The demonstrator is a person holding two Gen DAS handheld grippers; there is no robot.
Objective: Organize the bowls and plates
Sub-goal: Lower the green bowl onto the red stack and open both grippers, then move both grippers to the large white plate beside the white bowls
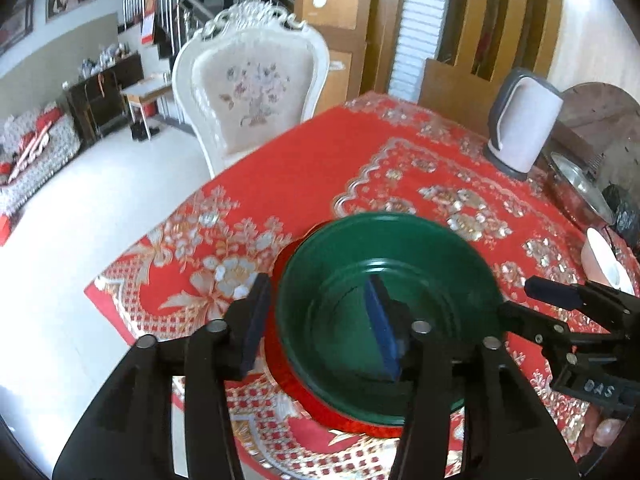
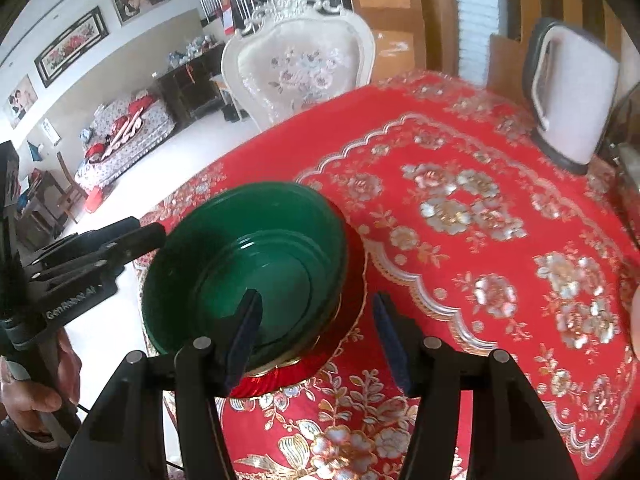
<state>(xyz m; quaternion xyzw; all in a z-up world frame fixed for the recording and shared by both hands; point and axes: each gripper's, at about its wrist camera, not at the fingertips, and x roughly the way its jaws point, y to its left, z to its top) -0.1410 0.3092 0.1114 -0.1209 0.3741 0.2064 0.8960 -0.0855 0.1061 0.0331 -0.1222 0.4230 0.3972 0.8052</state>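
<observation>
A dark green bowl point(image 1: 424, 256) sits on a red plate point(image 1: 288, 376) on the red floral tablecloth. It also shows in the right wrist view point(image 2: 224, 248), with the red plate point(image 2: 352, 304) under it. My left gripper point(image 1: 320, 324) is open and straddles the bowl's near-left rim, one finger inside and one outside. My right gripper point(image 2: 318, 340) is open and straddles the bowl's right rim, its left finger inside the bowl. The right gripper also shows in the left wrist view point(image 1: 560, 304) at the bowl's right side.
A white electric kettle point(image 1: 520, 120) stands at the table's far right. A metal pot lid point(image 1: 580, 188) and a white bowl point(image 1: 600, 264) lie at the right edge. An ornate white chair point(image 1: 248, 92) stands beyond the table.
</observation>
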